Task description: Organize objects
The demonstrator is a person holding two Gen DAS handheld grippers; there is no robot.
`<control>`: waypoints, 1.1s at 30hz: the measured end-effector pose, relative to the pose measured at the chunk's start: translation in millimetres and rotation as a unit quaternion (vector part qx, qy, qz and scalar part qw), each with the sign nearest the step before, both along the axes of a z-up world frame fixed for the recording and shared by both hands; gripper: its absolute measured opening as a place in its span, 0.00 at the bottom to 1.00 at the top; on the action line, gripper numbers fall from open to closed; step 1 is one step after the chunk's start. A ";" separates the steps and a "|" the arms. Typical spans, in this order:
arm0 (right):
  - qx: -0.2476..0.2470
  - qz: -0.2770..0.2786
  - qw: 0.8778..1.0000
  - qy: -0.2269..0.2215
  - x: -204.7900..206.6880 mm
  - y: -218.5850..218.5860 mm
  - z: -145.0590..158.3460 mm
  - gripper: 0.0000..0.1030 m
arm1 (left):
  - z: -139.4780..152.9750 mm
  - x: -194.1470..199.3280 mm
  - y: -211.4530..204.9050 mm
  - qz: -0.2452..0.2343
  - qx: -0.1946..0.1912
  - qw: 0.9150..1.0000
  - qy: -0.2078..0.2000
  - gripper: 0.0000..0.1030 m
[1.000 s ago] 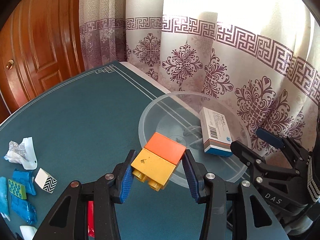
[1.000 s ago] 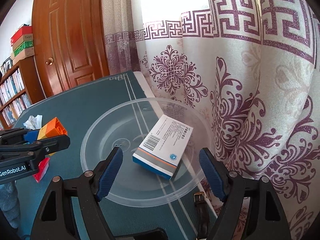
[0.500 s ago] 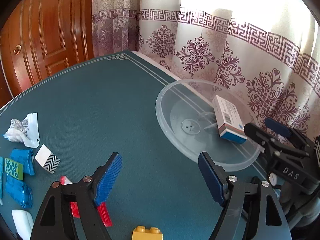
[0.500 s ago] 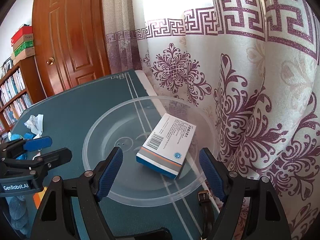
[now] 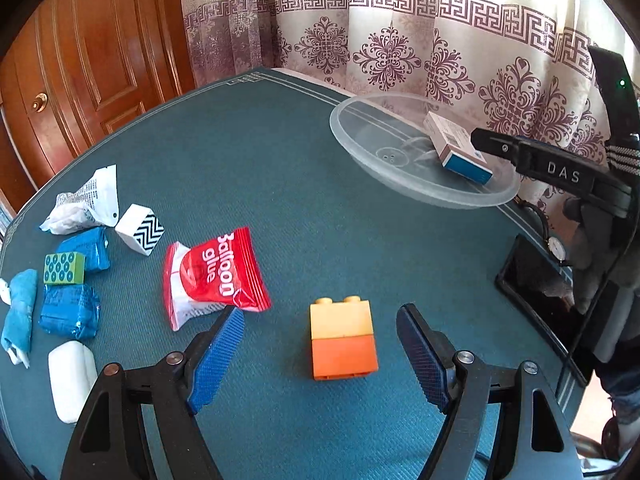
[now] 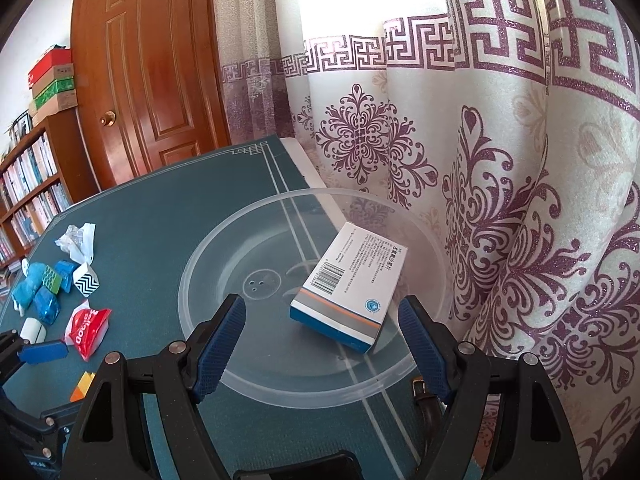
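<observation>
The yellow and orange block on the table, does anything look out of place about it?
Yes. The yellow and orange block lies on its side on the table, well short of the clear bowl, between the left gripper's open fingers, which don't touch it. Only the medicine box is in the bowl.

The left gripper (image 5: pixel 320 354) points steeply down toward the table with its blue-padded jaws spread wide, the pads pressing on nothing. The right gripper (image 6: pixel 320 344) tilts down more gently, its jaws likewise wide apart and empty, and its black fingers reach in from the right edge of the left wrist view. Behind it, what seems to be a gloved hand (image 5: pixel 592 236) grips the handle.
</observation>
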State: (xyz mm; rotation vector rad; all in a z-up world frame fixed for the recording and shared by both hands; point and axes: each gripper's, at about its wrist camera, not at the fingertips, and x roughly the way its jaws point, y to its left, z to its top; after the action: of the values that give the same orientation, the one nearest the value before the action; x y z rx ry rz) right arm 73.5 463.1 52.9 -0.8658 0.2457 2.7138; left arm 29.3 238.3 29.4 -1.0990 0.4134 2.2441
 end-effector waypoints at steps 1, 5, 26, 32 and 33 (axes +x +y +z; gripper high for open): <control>0.000 0.000 1.000 0.000 0.0 -0.2 -0.1 0.78 | -2.8 -0.3 -0.7 0.002 -0.001 1.000 -0.005 0.77; 0.001 0.002 1.000 0.002 1.3 -1.1 1.1 0.78 | -11.1 -0.6 -0.2 0.004 -0.004 1.000 -0.023 0.60; -0.006 -0.019 1.000 0.013 7.1 13.9 4.4 0.78 | 41.4 -22.9 61.5 -0.051 0.053 0.997 0.010 0.32; -0.010 -0.032 0.999 0.015 8.3 21.9 4.2 0.78 | 42.4 -37.2 95.9 -0.068 0.064 0.995 0.020 0.33; -0.011 -0.034 0.999 0.014 7.8 22.5 4.1 0.78 | 41.8 -38.7 99.4 -0.068 0.068 0.995 0.023 0.33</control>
State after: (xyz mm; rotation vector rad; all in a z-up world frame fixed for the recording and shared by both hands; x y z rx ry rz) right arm 81.3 485.6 56.9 -0.8097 0.3049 2.6675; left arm -9.5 337.7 71.2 -0.9225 0.3383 2.1469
